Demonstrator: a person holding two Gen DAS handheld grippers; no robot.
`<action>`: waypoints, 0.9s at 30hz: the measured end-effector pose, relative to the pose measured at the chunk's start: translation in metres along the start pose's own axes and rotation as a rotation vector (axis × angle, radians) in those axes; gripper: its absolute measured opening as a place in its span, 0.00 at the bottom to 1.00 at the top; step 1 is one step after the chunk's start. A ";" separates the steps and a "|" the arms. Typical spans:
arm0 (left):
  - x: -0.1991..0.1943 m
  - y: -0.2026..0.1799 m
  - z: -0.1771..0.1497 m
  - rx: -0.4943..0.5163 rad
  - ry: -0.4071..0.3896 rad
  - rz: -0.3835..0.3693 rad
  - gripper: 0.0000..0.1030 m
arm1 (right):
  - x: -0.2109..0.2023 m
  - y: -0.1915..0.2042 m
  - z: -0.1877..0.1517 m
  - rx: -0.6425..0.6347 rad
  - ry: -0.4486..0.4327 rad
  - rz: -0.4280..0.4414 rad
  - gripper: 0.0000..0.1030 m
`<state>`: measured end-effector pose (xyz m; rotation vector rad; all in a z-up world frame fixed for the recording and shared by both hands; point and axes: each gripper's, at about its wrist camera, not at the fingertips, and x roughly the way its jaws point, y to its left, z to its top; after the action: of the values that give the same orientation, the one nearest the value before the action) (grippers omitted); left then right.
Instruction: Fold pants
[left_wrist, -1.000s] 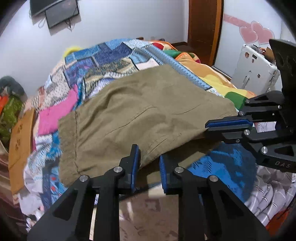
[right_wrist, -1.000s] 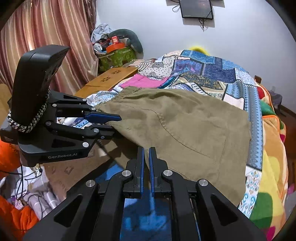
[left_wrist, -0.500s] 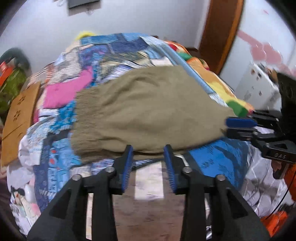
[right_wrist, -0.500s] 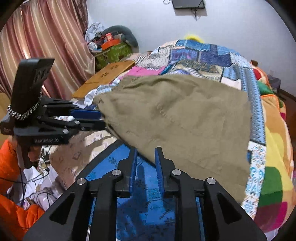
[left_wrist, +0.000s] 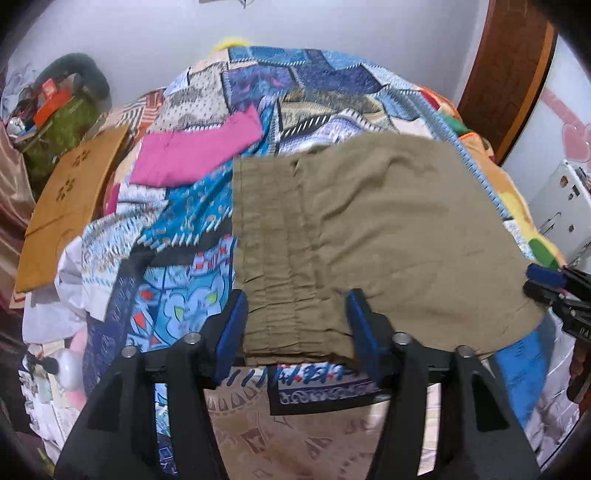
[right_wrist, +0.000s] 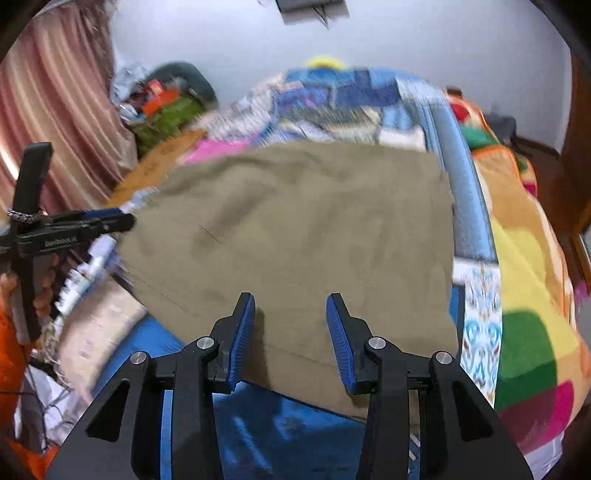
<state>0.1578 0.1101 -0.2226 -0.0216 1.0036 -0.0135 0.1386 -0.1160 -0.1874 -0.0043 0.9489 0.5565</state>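
The olive pants (left_wrist: 388, 236) lie folded on the patchwork quilt (left_wrist: 325, 85), gathered waistband to the left. My left gripper (left_wrist: 295, 325) hangs over the near waistband corner. Its jaws are opening, the cloth lies between and below them, and the pads do not press on it. My right gripper (right_wrist: 291, 332) hovers over the near right edge of the pants (right_wrist: 295, 229), its jaws also opening and clamping nothing. Each gripper shows in the other's view: the right gripper (left_wrist: 546, 284) at the pants' right corner, the left gripper (right_wrist: 92, 221) at their left edge, held by a hand (right_wrist: 44, 280).
A pink cloth (left_wrist: 199, 151) lies on the quilt behind the waistband. A brown board (left_wrist: 70, 199) leans at the bed's left side below a cluttered corner. A white appliance (left_wrist: 561, 206) stands right of the bed. A curtain (right_wrist: 55, 122) hangs at the left.
Both grippers' jaws have spread wider. The left gripper has shifted left to the waistband corner, and the pants now lie flat on the quilt. The right wrist view is blurred by motion.
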 end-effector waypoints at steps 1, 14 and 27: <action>0.000 0.002 -0.004 -0.005 -0.009 0.007 0.68 | 0.002 -0.005 -0.006 0.010 0.004 -0.028 0.35; -0.010 0.002 -0.010 -0.011 -0.007 0.014 0.68 | -0.030 -0.062 -0.047 0.166 0.033 -0.066 0.41; -0.008 0.039 0.068 -0.083 -0.032 0.022 0.68 | -0.044 -0.078 0.019 0.073 -0.063 -0.109 0.44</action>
<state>0.2110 0.1498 -0.1807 -0.0867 0.9723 0.0491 0.1685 -0.1982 -0.1604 0.0267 0.9015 0.4186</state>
